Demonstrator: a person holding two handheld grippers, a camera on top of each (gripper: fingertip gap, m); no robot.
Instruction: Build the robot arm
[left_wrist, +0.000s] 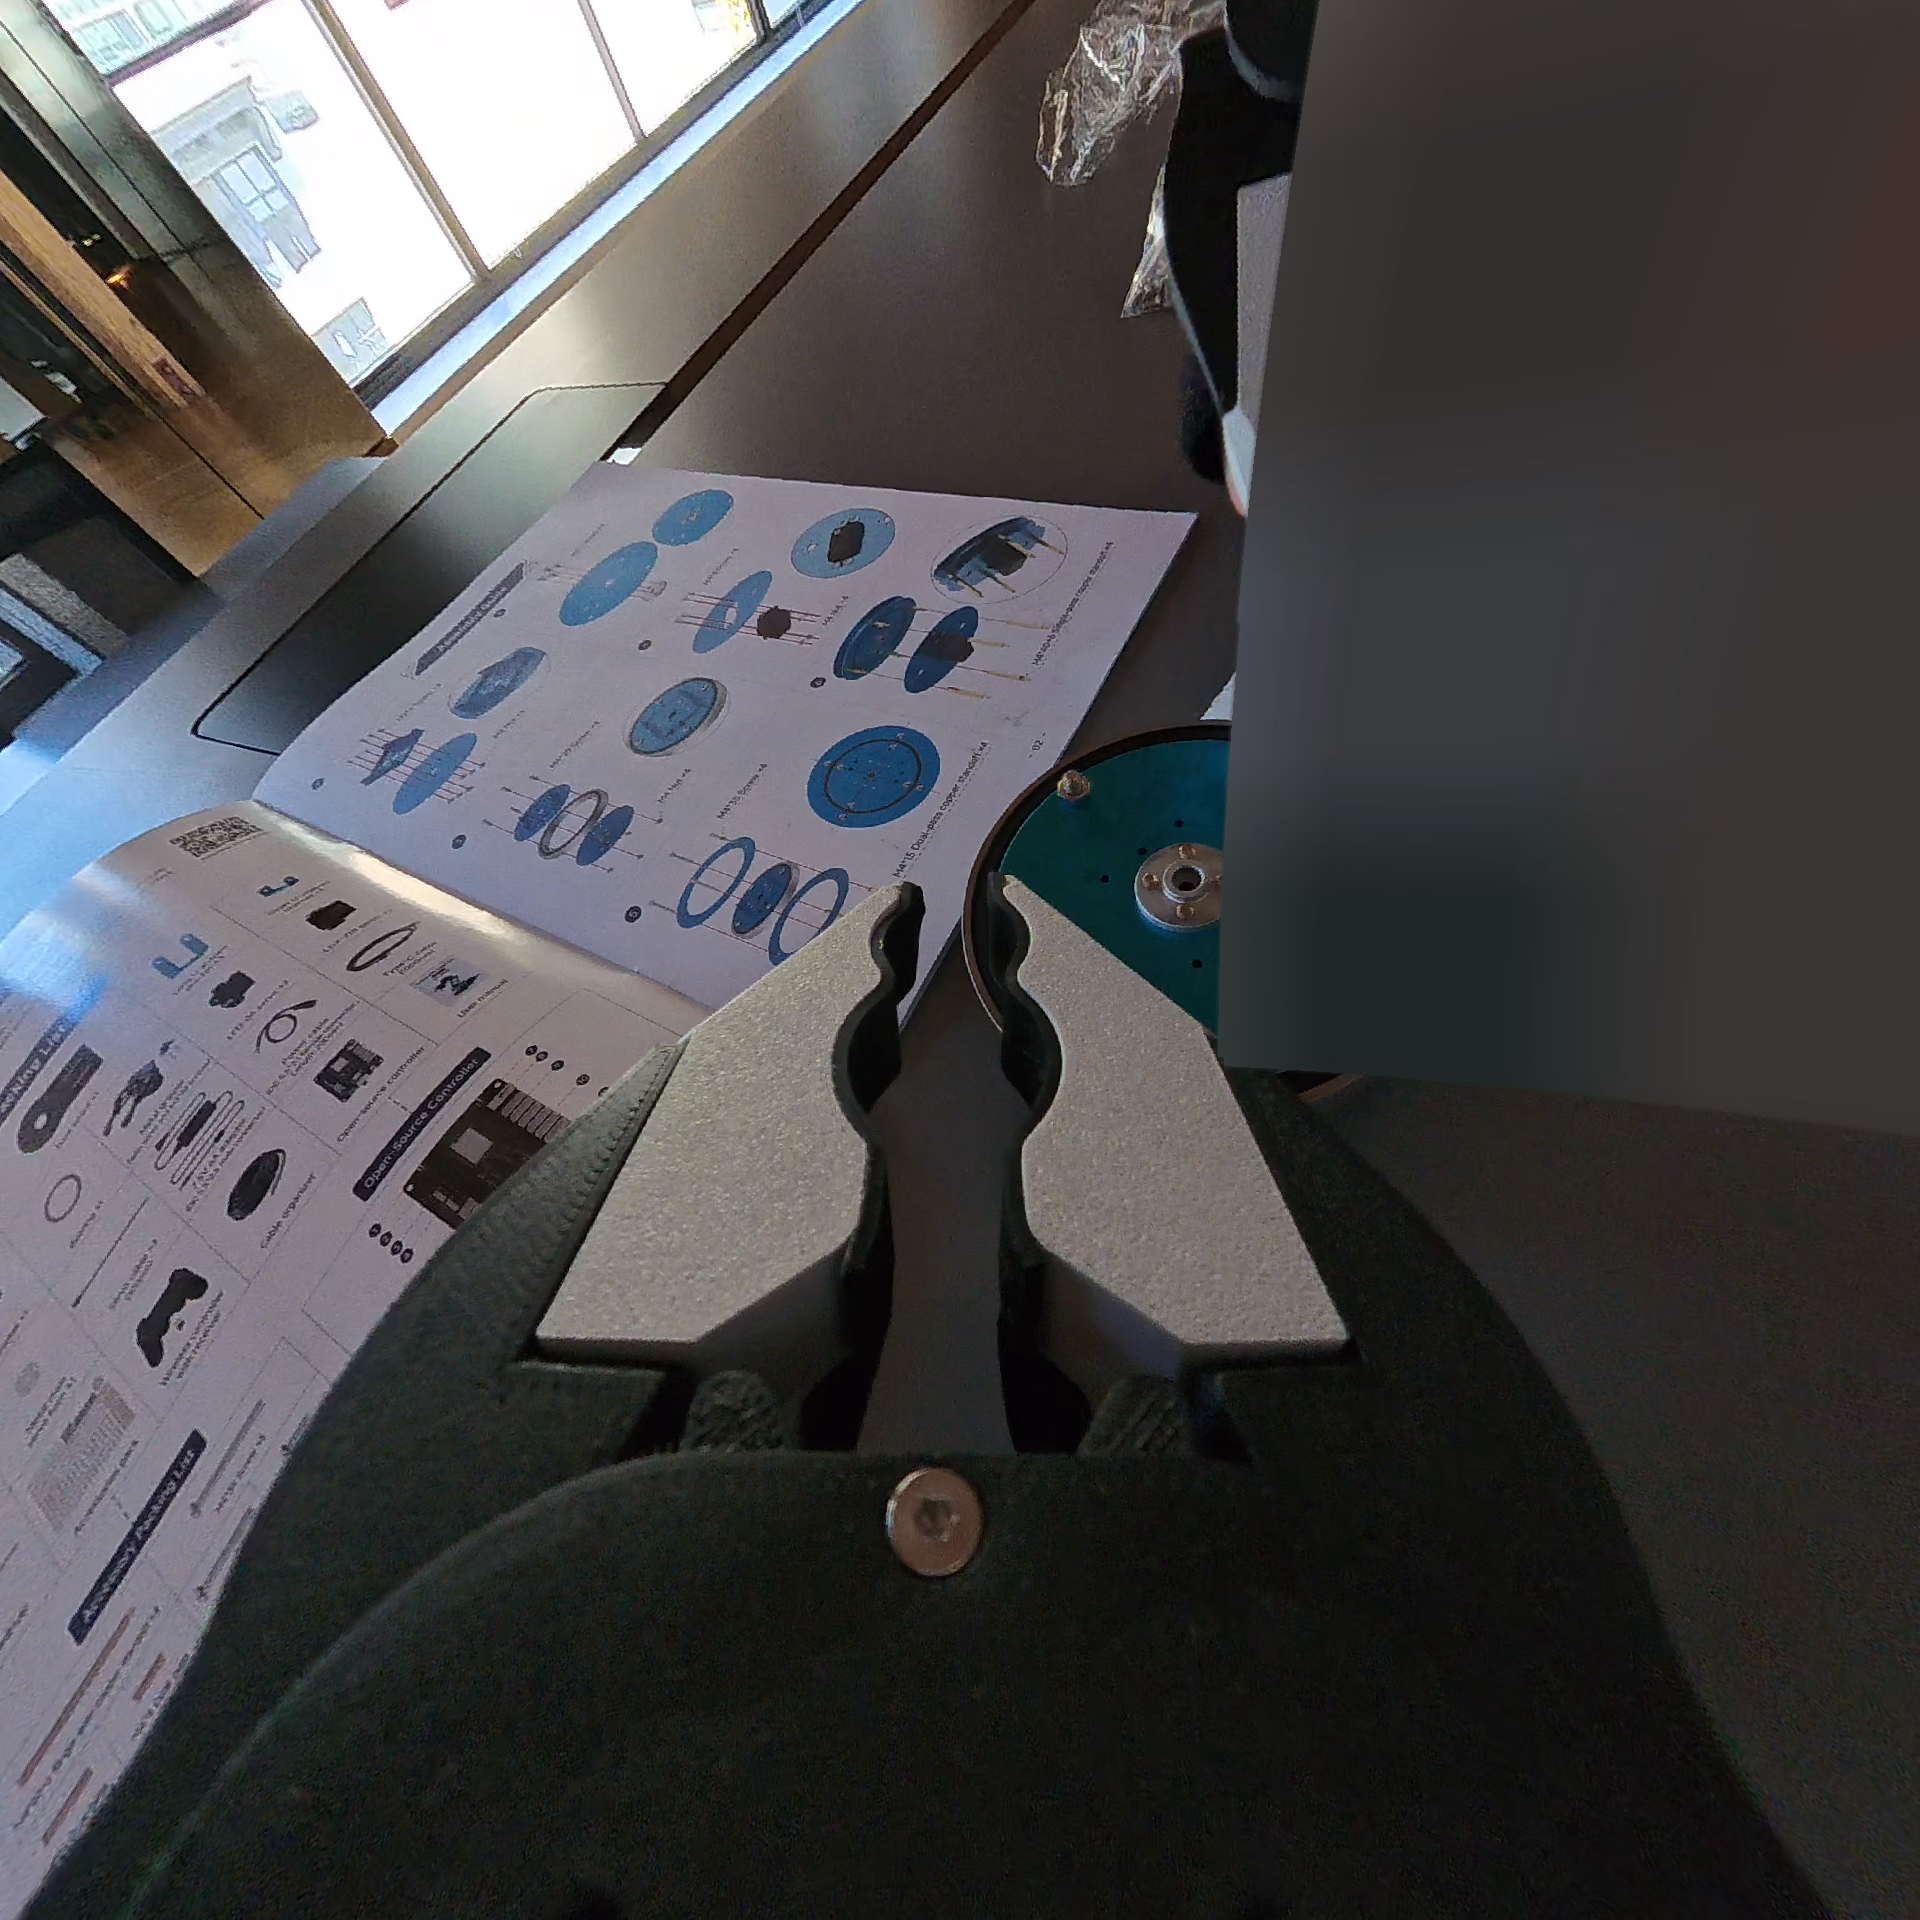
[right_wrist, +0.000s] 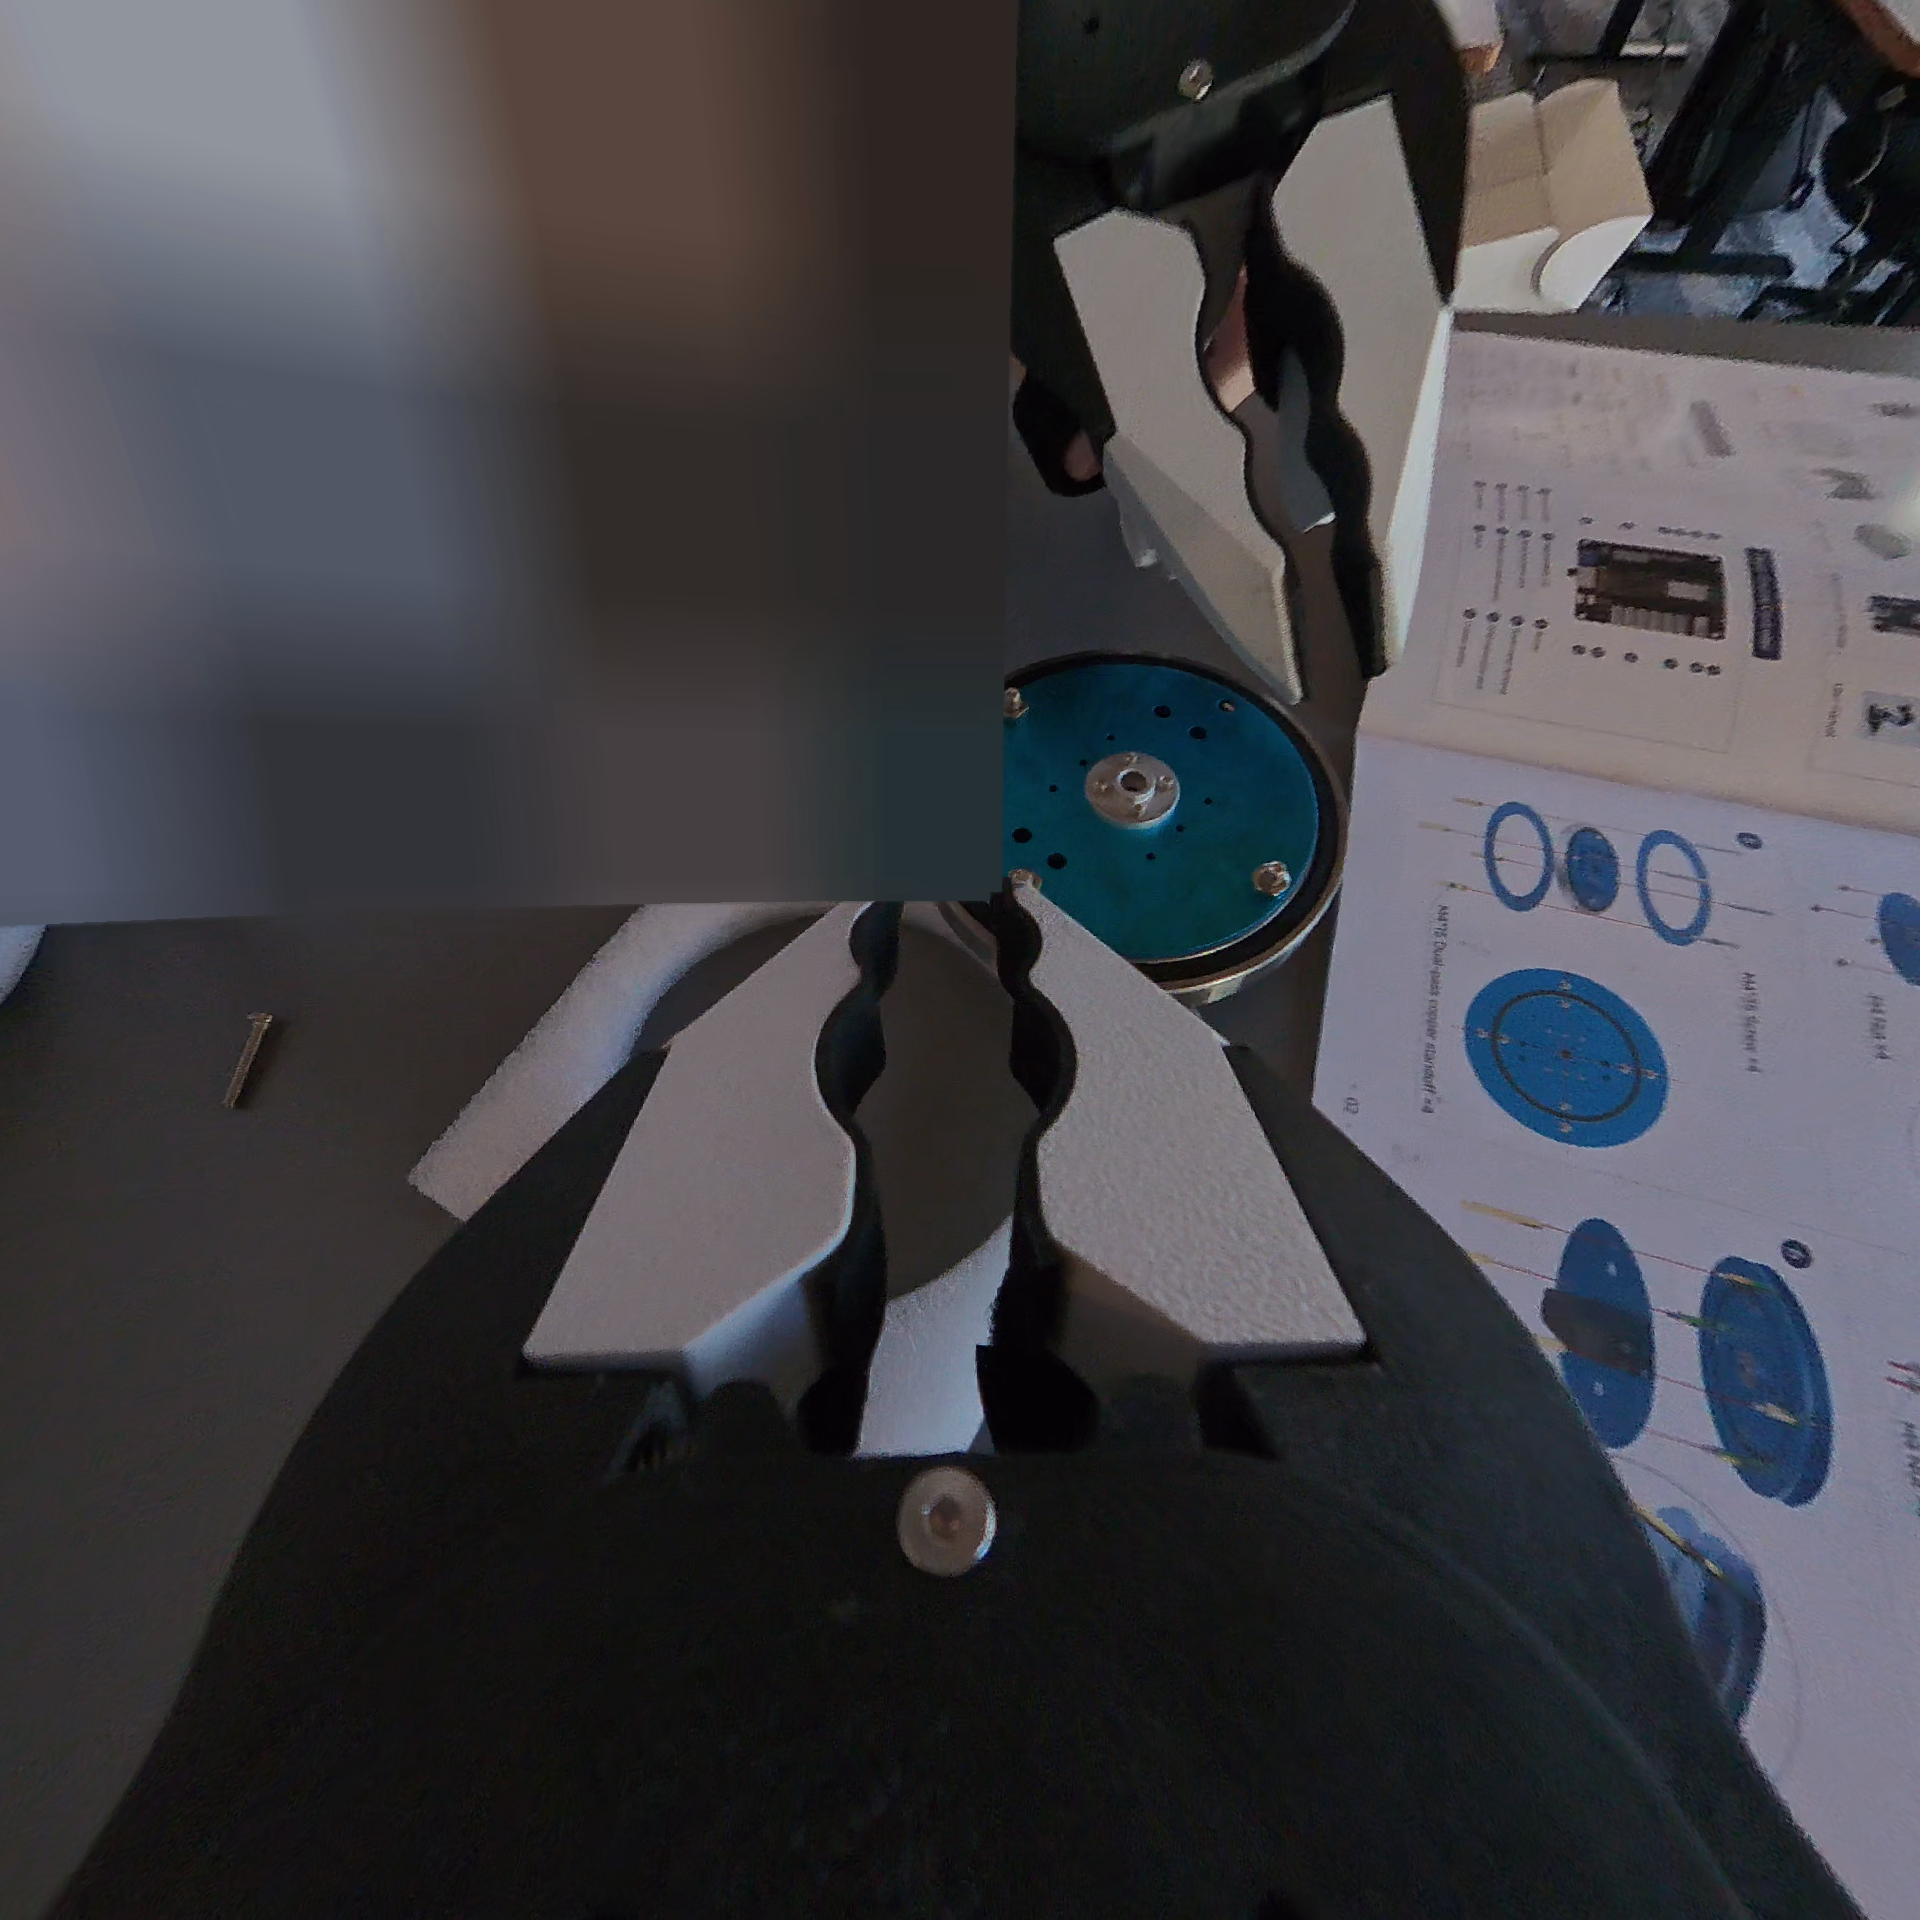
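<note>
A blurred patch cuts off part of the blue disc (right_wrist: 1164, 821). Your left gripper (left_wrist: 954, 896) and right gripper (right_wrist: 948, 906) (both narrowly parted, empty) flank it; the open manual (left_wrist: 665, 717) lies beside it, a loose screw (right_wrist: 249, 1058) well apart.

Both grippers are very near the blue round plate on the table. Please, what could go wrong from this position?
1. The right gripper and left gripper flank the blue disc closely; they might collide above it.
2. The disc lies beside the open manual; a fingertip might catch and drag the page.
3. A loose screw lies on the dark table by the right gripper; a sideways sweep could knock it away.
</note>
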